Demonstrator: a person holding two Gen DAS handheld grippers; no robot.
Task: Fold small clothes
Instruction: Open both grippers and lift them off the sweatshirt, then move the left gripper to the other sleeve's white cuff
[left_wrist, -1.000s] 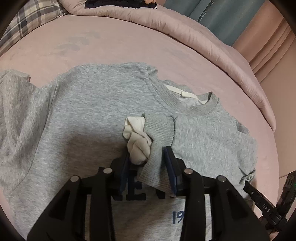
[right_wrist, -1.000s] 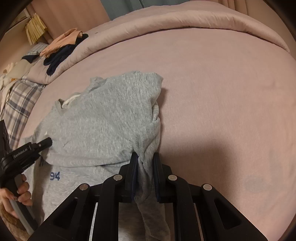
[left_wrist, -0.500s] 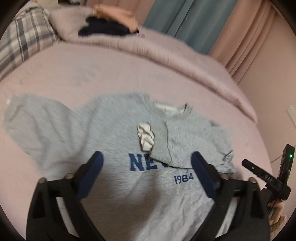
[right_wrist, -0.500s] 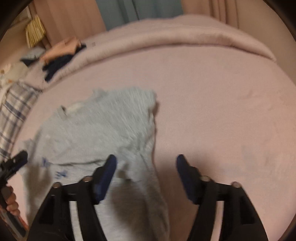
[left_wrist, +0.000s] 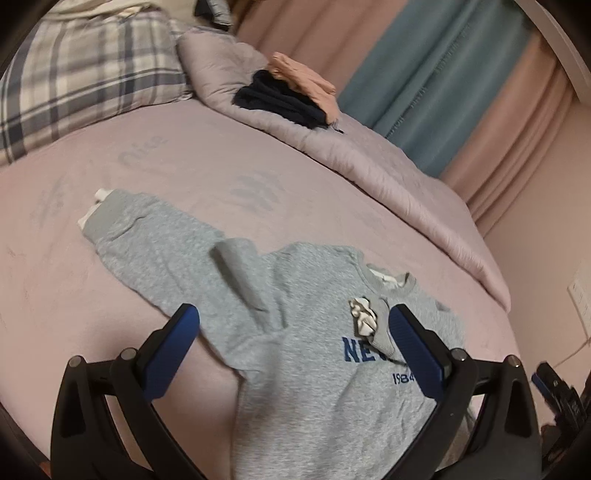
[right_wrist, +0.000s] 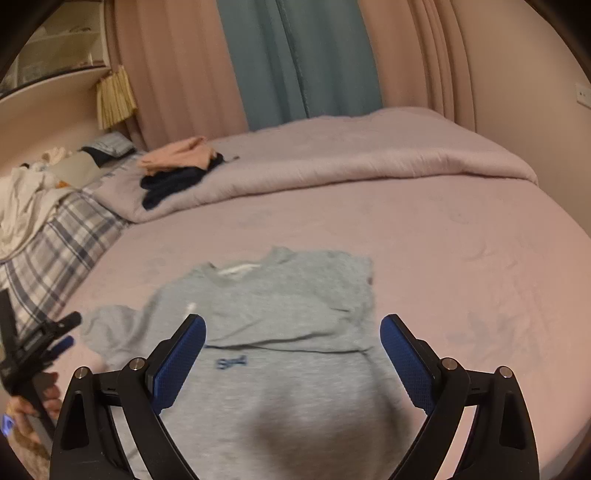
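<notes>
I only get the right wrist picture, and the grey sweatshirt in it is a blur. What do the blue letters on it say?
Observer: On the sweatshirt the print starts "NE", then a cuff lying over it hides the rest. A number starting 198 sits below.
Operator: A cuff on the chest? I just see a white speck there.
Observer: That speck is white lining, bunched out of the cuff's end.
Operator: And the other tool, at my left edge, is it holding anything?
Observer: No. The left gripper has its jaws wide open and empty.
</notes>
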